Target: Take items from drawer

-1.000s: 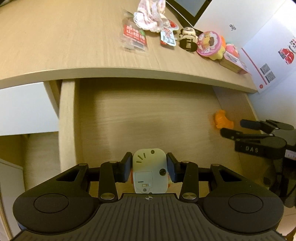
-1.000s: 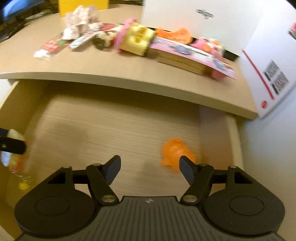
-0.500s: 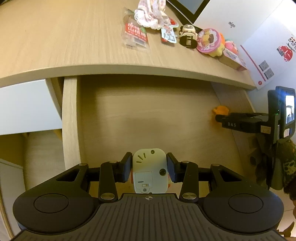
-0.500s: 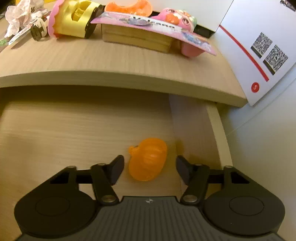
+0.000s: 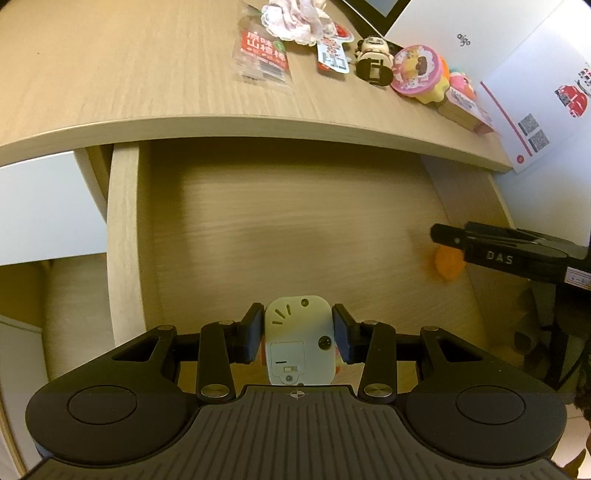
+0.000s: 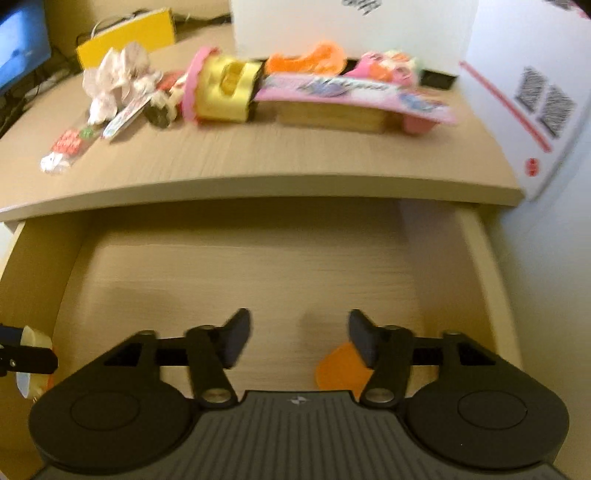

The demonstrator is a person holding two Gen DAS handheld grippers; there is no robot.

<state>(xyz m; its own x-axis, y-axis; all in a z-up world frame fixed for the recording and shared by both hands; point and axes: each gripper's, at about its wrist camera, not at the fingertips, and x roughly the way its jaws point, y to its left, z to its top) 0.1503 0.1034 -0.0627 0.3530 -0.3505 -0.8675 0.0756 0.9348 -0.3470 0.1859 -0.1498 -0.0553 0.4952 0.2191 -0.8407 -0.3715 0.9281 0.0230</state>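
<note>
Right wrist view: the right hand-held gripper (image 6: 297,341) is opening, and the orange toy (image 6: 341,371) in the drawer (image 6: 491,280) sits off-centre by one finger, so closing could push it away. Left hand-held gripper (image 5: 298,338) pinches a white toy (image 5: 297,341); tipping could drop it.

Tongs: two, the left tongs (image 5: 298,334) and the right tongs (image 6: 300,339)
Drawers: one open wooden drawer (image 5: 123,236)
Items in the drawer: one orange toy (image 5: 447,264) on its floor
Items in the tongs: one white toy (image 5: 298,343) between the left pair
Red-labelled snack packets: one (image 5: 263,55) on the surface (image 5: 110,74)
Pink-and-yellow round toys: one (image 5: 419,74)
Crumpled white cloths: one (image 5: 293,18)
White boxes with QR codes: one (image 5: 535,92)
Yellow boxes: one (image 6: 127,35)
</note>
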